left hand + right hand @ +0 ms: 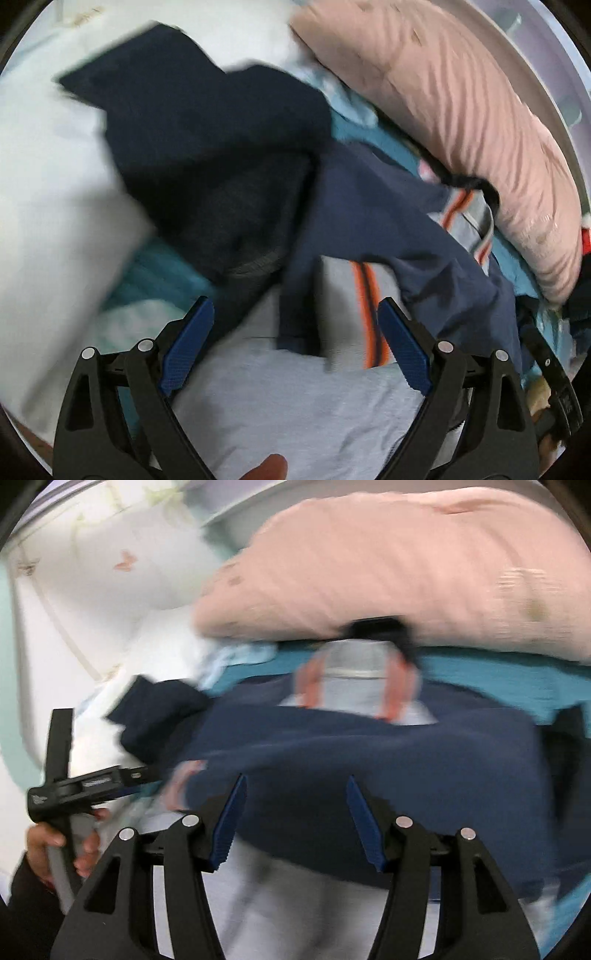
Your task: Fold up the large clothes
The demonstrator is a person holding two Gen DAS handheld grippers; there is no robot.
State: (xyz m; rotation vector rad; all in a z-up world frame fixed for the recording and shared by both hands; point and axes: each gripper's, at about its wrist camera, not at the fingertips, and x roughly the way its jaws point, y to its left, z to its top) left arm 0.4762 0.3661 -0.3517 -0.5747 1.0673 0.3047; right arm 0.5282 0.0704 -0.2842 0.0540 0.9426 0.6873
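Clothes: big navy top (332, 753) w/ grey part and orange stripes (367, 295), spread on a teal sheet (498, 679) on the bed, just under both grippers.
Dark cloth: another dark piece (207, 147) lies left of the navy top, partly on a white pillow (48, 184).
Pink pillow: (388, 576) at the far side, touching the top's edge.
Left gripper: (295, 339) blue pads apart, nothing pinched, above the grey & navy cloth.
Right gripper: (295, 812) pads apart, nothing between them, above the navy cloth.
Hand: (62, 849) holds the left gripper's handle.
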